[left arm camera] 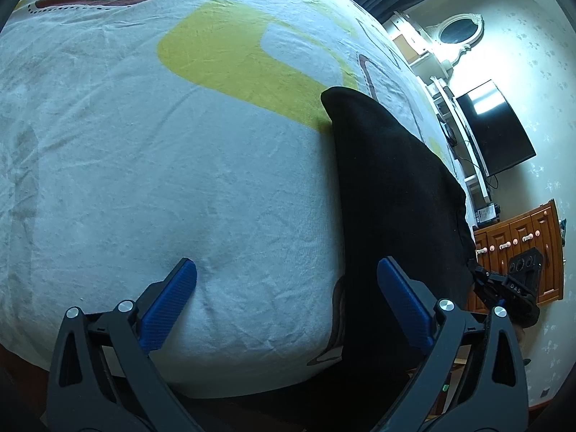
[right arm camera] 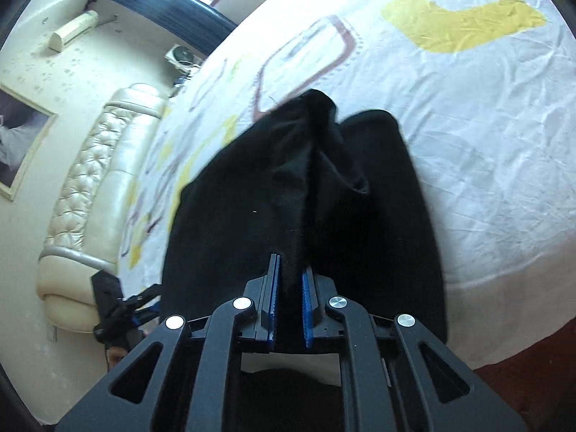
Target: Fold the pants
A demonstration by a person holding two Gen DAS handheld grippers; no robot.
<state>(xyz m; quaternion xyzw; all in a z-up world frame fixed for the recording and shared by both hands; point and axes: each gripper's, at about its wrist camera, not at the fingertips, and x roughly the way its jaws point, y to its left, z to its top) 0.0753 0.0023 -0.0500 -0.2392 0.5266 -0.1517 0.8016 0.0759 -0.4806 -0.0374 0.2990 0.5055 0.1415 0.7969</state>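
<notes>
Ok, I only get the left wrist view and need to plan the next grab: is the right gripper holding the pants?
Observer: Yes, the right gripper is shut on a bunched edge of the black pants.
Operator: Do both legs show there?
Observer: Two leg ends lie side by side on the bed sheet, with a crease between them.
Operator: Anything beyond the bed's far side?
Observer: A cream tufted headboard runs along it.
</notes>
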